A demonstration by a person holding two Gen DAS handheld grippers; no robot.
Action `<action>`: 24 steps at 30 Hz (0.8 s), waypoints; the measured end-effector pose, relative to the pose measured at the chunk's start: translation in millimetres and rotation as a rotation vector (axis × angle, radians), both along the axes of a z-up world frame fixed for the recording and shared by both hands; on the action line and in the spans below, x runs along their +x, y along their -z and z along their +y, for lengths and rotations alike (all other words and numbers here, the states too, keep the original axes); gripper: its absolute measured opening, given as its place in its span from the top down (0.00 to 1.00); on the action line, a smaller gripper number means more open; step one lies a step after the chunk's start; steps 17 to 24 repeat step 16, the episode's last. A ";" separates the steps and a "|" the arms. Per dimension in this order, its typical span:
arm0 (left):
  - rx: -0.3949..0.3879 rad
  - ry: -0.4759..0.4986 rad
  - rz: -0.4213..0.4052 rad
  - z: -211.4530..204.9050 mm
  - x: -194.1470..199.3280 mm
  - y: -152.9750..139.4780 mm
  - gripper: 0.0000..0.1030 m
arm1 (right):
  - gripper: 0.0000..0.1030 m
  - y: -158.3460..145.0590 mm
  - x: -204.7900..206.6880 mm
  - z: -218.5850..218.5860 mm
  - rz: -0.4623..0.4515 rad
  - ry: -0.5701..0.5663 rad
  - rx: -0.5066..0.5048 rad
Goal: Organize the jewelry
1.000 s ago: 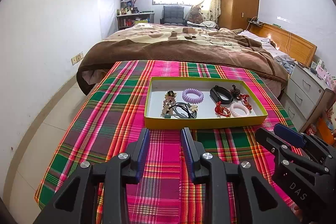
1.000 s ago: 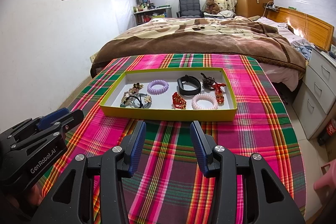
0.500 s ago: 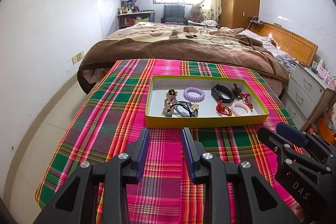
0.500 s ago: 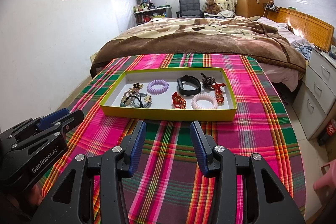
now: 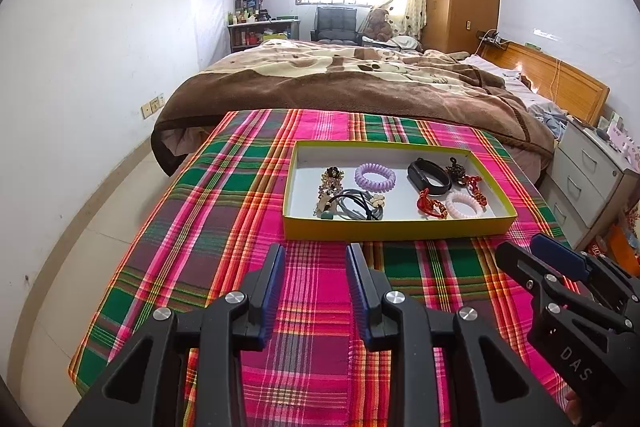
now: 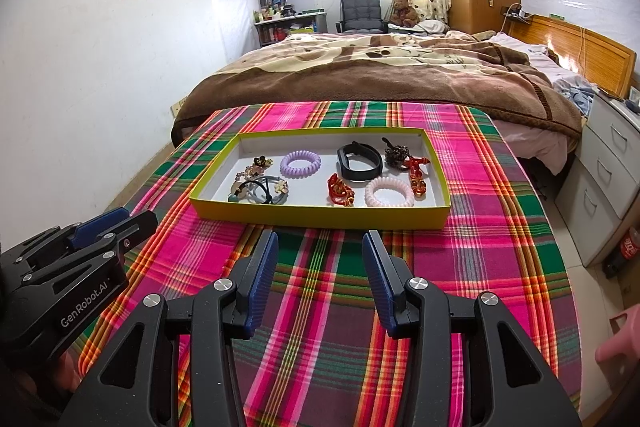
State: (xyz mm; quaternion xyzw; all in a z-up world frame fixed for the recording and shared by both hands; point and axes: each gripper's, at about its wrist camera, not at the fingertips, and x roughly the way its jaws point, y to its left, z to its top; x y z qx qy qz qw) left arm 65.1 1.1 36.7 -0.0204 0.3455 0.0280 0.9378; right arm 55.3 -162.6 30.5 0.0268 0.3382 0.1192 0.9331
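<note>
A shallow yellow box (image 5: 396,227) (image 6: 320,215) lies on a plaid cloth. Inside lie a purple coil hair tie (image 5: 375,175) (image 6: 301,163), a pink-white coil hair tie (image 5: 464,205) (image 6: 389,191), a black band (image 5: 429,175) (image 6: 359,162), red knotted ornaments (image 5: 430,206) (image 6: 340,191), a dark beaded piece (image 6: 397,153) and grey elastics with flower clips (image 5: 354,207) (image 6: 260,189). My left gripper (image 5: 315,253) is open and empty in front of the box. My right gripper (image 6: 320,241) is open and empty, also short of the box.
The plaid cloth (image 5: 224,219) covers a table with a floor drop at its left edge. A bed with a brown blanket (image 5: 360,83) stands behind. White drawers (image 6: 608,171) stand on the right. The other gripper shows in each view (image 5: 560,283) (image 6: 80,247).
Both grippers have stayed nearly still. The left wrist view has risen slightly, so the box sits a little lower in it.
</note>
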 end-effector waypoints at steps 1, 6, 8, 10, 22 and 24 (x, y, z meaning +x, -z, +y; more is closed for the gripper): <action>0.000 0.000 0.000 0.0 0.0 -0.1 0.70 | 0.57 0.0 0.4 0.7 0.000 0.000 0.000; -0.003 0.004 -0.005 -0.1 -0.4 -1.7 0.70 | 0.57 -0.1 0.3 0.6 0.000 0.000 -0.001; -0.003 0.006 -0.006 -0.1 -0.4 -1.9 0.70 | 0.56 -0.1 0.4 0.8 0.000 0.000 -0.001; -0.004 0.008 -0.007 -0.3 -0.6 -2.3 0.70 | 0.56 -0.1 0.4 0.8 -0.001 0.000 -0.001; -0.009 0.010 -0.004 -0.5 -2.1 -2.8 0.70 | 0.57 -0.8 -1.0 -0.3 0.002 0.000 -0.002; -0.009 0.010 -0.004 -0.5 -2.1 -2.8 0.70 | 0.57 -0.8 -1.0 -0.3 0.002 0.000 -0.002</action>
